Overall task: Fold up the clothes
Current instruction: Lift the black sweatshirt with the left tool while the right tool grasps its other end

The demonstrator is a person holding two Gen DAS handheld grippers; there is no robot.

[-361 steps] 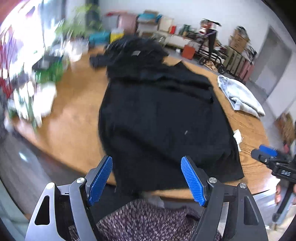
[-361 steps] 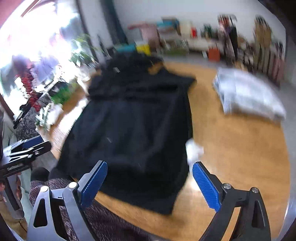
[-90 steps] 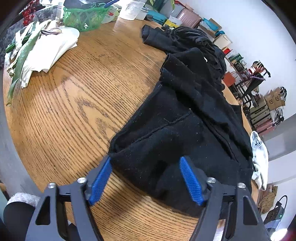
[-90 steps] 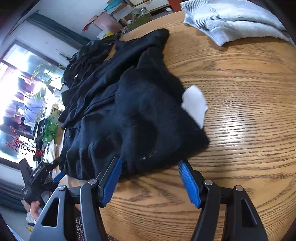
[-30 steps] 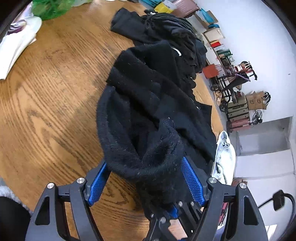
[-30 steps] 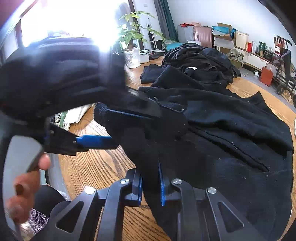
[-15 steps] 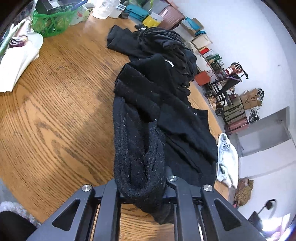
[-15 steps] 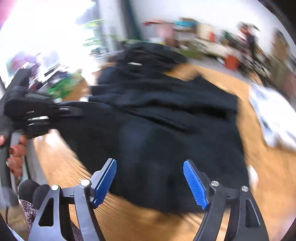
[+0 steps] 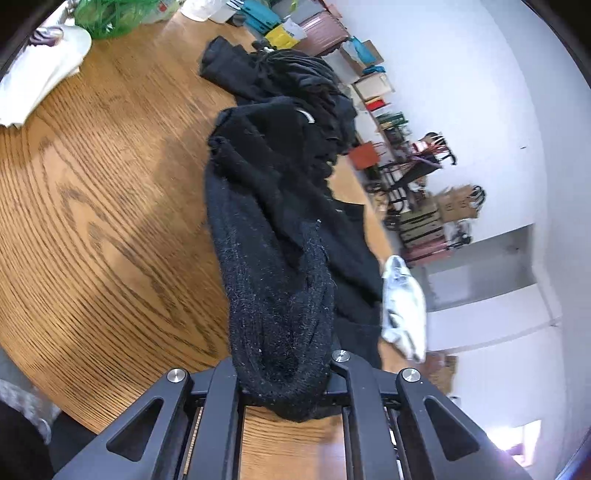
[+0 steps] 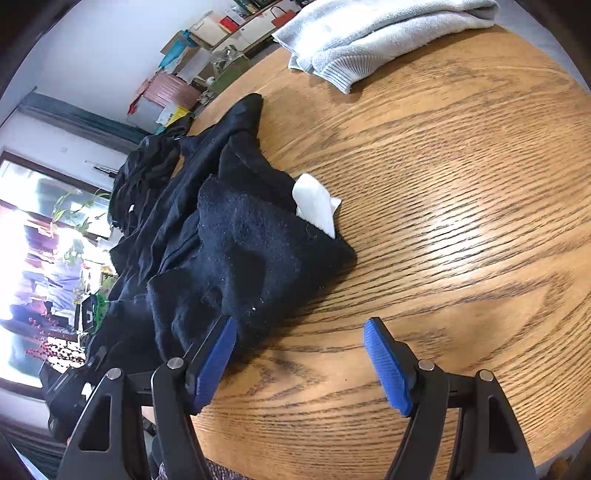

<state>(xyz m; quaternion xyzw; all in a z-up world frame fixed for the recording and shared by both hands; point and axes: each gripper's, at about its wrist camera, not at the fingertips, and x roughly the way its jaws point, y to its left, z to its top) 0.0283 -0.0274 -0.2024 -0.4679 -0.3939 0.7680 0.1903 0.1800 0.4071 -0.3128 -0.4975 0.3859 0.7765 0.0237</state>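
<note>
So the worktop (image 9: 92,221) is a big rounded oak-look slab with heavy wavy grain and a bright glare patch on the right-hand side. The black garment (image 10: 229,240) lies bunched across it, rumpled into thick folds, with more black clothing (image 9: 295,74) heaped at the far end. A little white tag or slip of paper (image 10: 316,205) pokes out right at the garment's edge, can't really tell which it is.

The left hand-held gripper (image 9: 284,384) is pressed together on a fat roll of the black garment's near edge, fabric bulging out over the fingers. The right hand-held gripper (image 10: 299,354) is spread wide over bare wood, its left blue pad (image 10: 212,363) just beside the garment's corner, nothing between the pads.

Other stuff on the worktop: a folded pale grey sweater (image 10: 369,33) at the far right, well apart from the black pile, plus a white cloth (image 9: 33,77) and something green (image 9: 114,14) at the far left.

The room's cluttered: white walls, cardboard boxes (image 9: 458,206), a pink suitcase (image 10: 170,90), a red bag (image 9: 364,155), and a bright window with plants (image 10: 70,206).
</note>
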